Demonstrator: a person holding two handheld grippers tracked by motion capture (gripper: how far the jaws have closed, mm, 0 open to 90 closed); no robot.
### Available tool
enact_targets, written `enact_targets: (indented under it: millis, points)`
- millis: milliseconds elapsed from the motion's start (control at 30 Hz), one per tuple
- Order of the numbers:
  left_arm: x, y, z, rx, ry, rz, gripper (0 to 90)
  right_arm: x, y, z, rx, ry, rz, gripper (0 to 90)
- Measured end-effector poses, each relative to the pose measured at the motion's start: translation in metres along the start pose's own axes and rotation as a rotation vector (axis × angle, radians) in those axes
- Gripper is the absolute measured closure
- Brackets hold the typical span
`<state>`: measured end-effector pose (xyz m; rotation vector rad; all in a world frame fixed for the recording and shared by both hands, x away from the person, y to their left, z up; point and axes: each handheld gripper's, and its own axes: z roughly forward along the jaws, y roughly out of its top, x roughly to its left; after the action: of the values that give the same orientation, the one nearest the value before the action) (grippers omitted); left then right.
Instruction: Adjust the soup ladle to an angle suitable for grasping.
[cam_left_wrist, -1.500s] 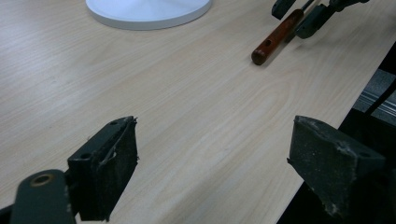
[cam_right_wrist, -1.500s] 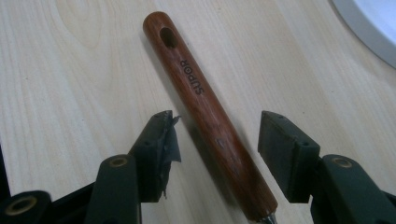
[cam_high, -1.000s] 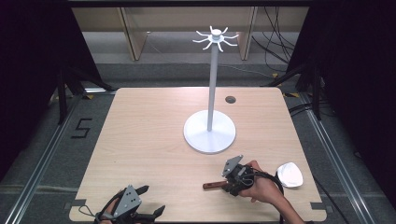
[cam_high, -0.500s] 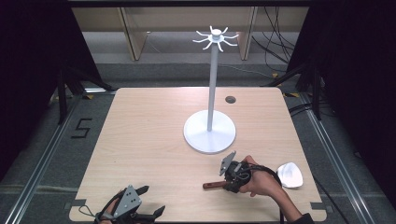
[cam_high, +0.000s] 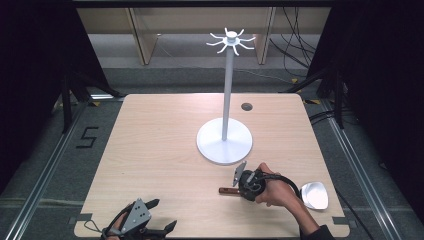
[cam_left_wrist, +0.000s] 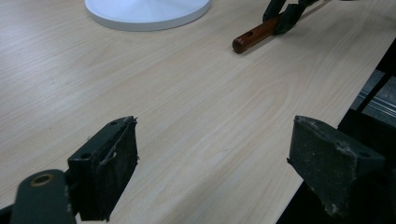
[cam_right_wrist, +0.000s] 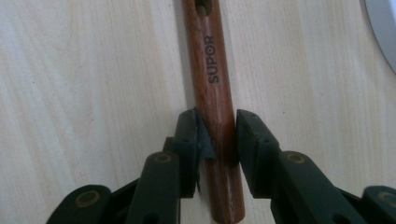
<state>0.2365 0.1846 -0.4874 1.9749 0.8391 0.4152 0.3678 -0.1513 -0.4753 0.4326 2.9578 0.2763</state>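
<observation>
Right tongs (cam_right_wrist: 218, 140) — clenched on wooden handle (cam_right_wrist: 211, 70), just before white stand (cam_high: 224, 142) on worktop (cam_high: 150, 150). Left tongs (cam_left_wrist: 212, 163) — released, well left of stand.

One white stand (cam_high: 224, 140), one wooden-handled utensil (cam_right_wrist: 215, 107), and two grippers on one table (cam_high: 150, 150).

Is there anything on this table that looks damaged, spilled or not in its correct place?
Nothing stands out. The white stand is upright on the table. The right gripper is closed on a wooden handle that lies flat, and the left gripper is open and holds nothing. No spill or break is visible.
</observation>
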Motion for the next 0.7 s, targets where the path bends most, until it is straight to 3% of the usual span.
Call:
enact_targets:
  millis: [67,133,167,200,300,333,367,400,433,467,500,533,567,633,667,700]
  points:
    - [0.0004,0.0002,-0.0007,0.014,0.004,0.015,14.9,-0.0016,0.0015,0.0011,-0.007,0.003,-0.024,72.8]
    - [0.0001,0.0004,0.0003,-0.008,-0.007,0.020,14.8,0.0003,0.0016,0.0003,-0.004,0.002,-0.008,73.5]
    - [-0.0016,-0.0001,0.0008,-0.012,-0.006,-0.015,14.9,0.0007,0.0023,0.0002,0.005,0.002,-0.005,73.6]
    - [0.0001,0.0002,-0.0004,0.008,0.003,0.008,14.9,-0.0016,0.0032,0.0013,0.002,0.018,-0.037,73.6]
    - [-0.0012,-0.0003,0.0001,0.002,-0.007,0.000,14.9,-0.0005,0.0029,0.0007,0.012,0.013,-0.015,73.6]
    - [-0.0003,0.0001,-0.0001,0.002,-0.005,0.010,14.9,-0.0018,0.0032,0.0010,0.000,0.020,-0.033,73.6]
    - [0.0003,0.0006,0.0006,-0.010,-0.006,0.020,14.9,-0.0012,0.0034,0.0003,0.011,0.019,-0.014,73.6]
    - [0.0010,0.0008,-0.0003,0.004,-0.005,0.032,14.9,-0.0035,0.0038,0.0013,0.016,0.033,-0.035,73.6]
    - [-0.0012,-0.0001,0.0002,0.002,-0.006,0.001,14.9,-0.0037,0.0040,0.0017,0.017,0.033,-0.037,73.6]
    - [-0.0014,-0.0003,0.0005,0.001,-0.007,-0.002,14.9,-0.0029,0.0043,0.0012,0.021,0.028,-0.030,73.6]
    - [-0.0007,-0.0003,0.0002,0.007,-0.003,0.004,14.9,-0.0009,0.0040,0.0005,0.018,0.019,-0.005,73.7]
    - [0.0000,0.0002,0.0001,0.005,-0.001,0.013,14.9,-0.0035,0.0053,0.0011,0.028,0.019,-0.051,73.6]
    - [0.0011,0.0008,-0.0002,0.005,-0.002,0.034,14.9,-0.0016,0.0069,0.0012,0.030,0.012,-0.032,73.6]
    - [-0.0014,-0.0002,0.0001,0.001,-0.006,0.004,14.9,-0.0036,0.0077,0.0023,0.038,0.028,-0.062,73.7]
    - [-0.0010,-0.0002,-0.0001,0.002,-0.007,0.009,14.9,-0.0018,0.0083,0.0017,0.038,0.009,-0.055,73.7]
    - [-0.0009,-0.0002,0.0001,0.000,-0.007,0.003,14.9,-0.0009,0.0093,0.0012,0.039,0.018,-0.042,73.8]
